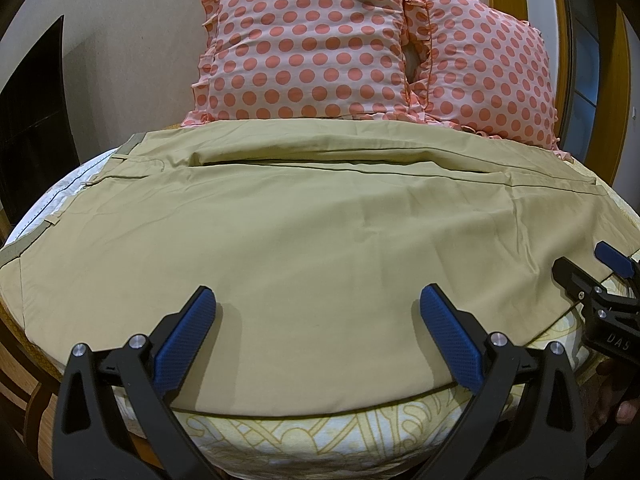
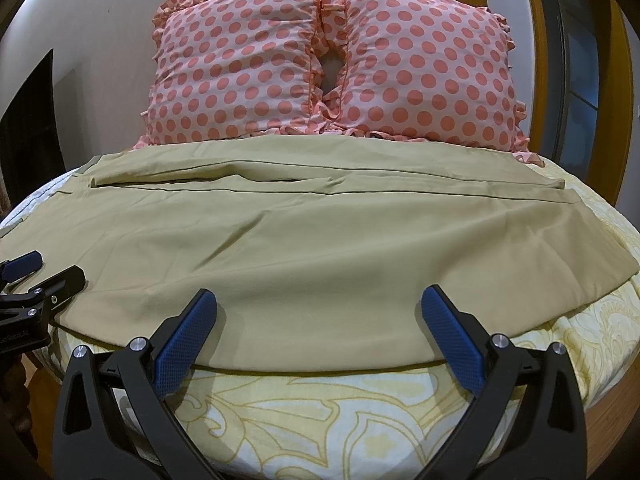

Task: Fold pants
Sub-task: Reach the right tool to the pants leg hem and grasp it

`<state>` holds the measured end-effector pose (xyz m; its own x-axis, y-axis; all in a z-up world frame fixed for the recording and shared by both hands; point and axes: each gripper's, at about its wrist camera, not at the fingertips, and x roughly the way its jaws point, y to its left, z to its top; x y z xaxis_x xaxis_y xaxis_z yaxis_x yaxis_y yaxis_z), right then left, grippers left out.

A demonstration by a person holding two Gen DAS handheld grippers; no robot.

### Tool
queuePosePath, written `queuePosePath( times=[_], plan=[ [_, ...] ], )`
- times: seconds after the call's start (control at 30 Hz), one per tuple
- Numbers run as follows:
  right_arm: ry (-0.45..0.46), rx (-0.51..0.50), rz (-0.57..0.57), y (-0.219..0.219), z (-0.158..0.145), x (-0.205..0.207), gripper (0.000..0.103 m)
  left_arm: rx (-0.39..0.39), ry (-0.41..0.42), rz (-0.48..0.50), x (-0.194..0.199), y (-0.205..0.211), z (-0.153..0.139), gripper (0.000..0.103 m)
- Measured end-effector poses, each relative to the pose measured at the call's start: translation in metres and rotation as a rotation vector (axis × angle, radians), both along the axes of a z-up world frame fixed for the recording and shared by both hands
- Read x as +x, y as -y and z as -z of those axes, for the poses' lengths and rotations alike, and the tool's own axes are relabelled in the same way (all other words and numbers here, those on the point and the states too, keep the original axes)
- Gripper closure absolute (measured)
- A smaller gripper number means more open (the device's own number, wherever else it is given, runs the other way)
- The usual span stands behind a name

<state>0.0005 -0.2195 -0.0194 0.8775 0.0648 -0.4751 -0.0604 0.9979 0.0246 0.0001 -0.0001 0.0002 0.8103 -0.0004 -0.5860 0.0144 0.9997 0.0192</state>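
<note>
Hovering jaws: I hold both grippers over the near edge of the bed; the left gripper and the right gripper each stand spread wide, with nothing between the blue ribbed pads.
Pants: the khaki pants lie flat across the bed, waistband to my left, leg hems to my right, near edge right under my jaws.
Step in hand: I judge the first fold is not yet made. To do it well, I would pinch the near edge at two spread points, catching both layers, lift evenly, and carry it over to the far edge.
Risk: thin cloth may slip or drag the bedsheet along with it.
Fabric: smooth, matte woven cotton with soft creases; a dark seam line runs lengthwise.
Bedsheet: pale, printed with yellow leaf outlines, slightly rumpled.
Pillows: two plump pink pillows with coral dots and frilled edges, standing behind the pants against the wall.
</note>
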Motion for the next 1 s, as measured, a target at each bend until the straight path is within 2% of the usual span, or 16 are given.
queuePosePath(
  times=[0.2,0.33,0.4,0.5,0.6,0.7,0.77,0.83,0.9,1.0],
  plan=[
    [0.005,-0.003,-0.018,0.000,0.001,0.001,0.001,0.001,0.001,0.006,0.001,0.001,0.000,0.002],
    [-0.072,0.006,-0.071,0.009,-0.008,0.013,0.001,-0.002,-0.020,0.014,0.001,-0.001,-0.005,0.002],
    [-0.067,0.039,-0.044,0.028,-0.027,0.024,0.001,-0.003,-0.022,-0.004,0.004,-0.007,-0.010,0.002],
    [-0.012,0.078,0.046,0.066,-0.065,0.051,0.001,0.006,0.028,-0.058,0.008,-0.018,-0.026,0.002],
    [-0.074,0.145,0.162,0.108,-0.089,0.113,0.001,0.003,0.058,-0.099,0.017,-0.026,-0.039,0.002],
    [-0.159,0.190,0.306,0.145,-0.092,0.194,0.001,-0.013,0.059,-0.115,0.028,-0.031,-0.049,0.002],
    [-0.196,0.183,0.396,0.163,-0.087,0.231,0.001,-0.031,0.051,-0.114,0.035,-0.032,-0.052,0.002],
    [-0.255,0.214,0.478,0.186,-0.077,0.281,0.008,-0.049,0.043,-0.104,0.039,-0.033,-0.053,0.002],
    [-0.291,0.228,0.550,0.204,-0.070,0.316,0.021,-0.066,0.034,-0.095,0.045,-0.034,-0.054,0.002],
    [-0.329,0.242,0.667,0.228,-0.059,0.353,0.027,-0.088,0.026,-0.087,0.048,-0.036,-0.054,0.002]
  ],
)
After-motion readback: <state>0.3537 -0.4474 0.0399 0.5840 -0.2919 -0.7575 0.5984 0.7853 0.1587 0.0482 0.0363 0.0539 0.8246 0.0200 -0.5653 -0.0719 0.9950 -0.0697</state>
